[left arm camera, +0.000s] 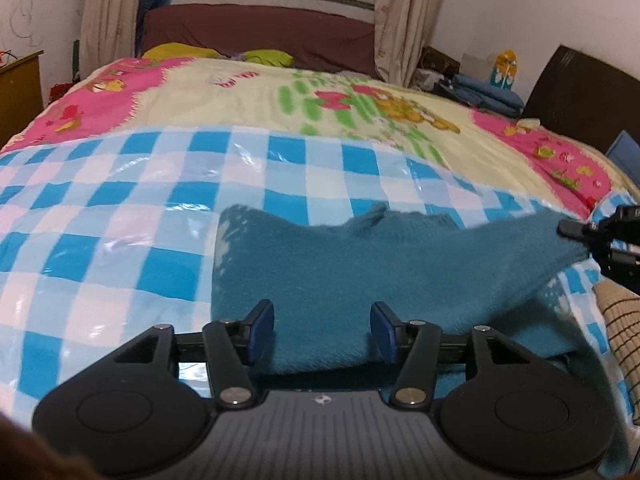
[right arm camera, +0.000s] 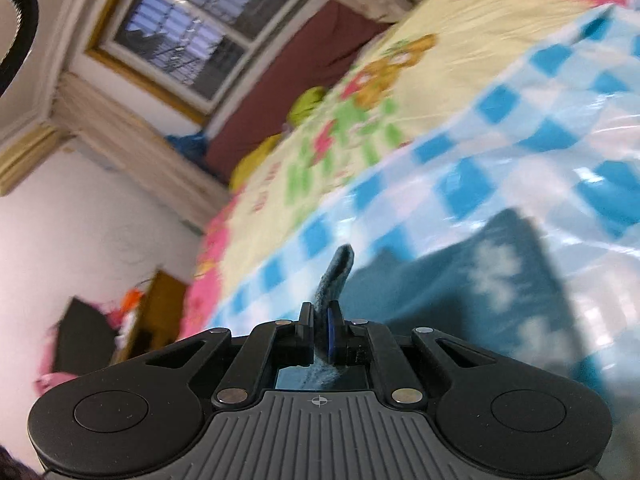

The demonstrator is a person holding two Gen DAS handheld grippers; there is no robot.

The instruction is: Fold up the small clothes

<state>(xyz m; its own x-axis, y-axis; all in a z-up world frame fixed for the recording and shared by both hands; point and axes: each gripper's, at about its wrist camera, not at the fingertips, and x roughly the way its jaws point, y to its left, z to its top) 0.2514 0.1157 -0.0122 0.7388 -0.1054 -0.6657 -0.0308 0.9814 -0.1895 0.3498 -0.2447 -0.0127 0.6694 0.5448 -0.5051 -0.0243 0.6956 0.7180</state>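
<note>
A: In the left wrist view, the left gripper (left arm camera: 322, 332) has its fingers released, spread apart over the near edge of the teal garment (left arm camera: 360, 264). It lies on the blue checked sheet (left arm camera: 120, 208) spread over the bed (left arm camera: 240, 92).

B: And at far right there?

A: The right gripper (left arm camera: 588, 236), pulling one corner of the garment out to the right.

B: In the right wrist view, the right gripper (right arm camera: 319, 334) is clenched on a narrow tongue of that teal garment (right arm camera: 460, 292).

A: The risk, I think: so little cloth is pinched that it slips out mid-fold. With the left released, nothing anchors the rest, so it may drag across the slick sheet.
</note>
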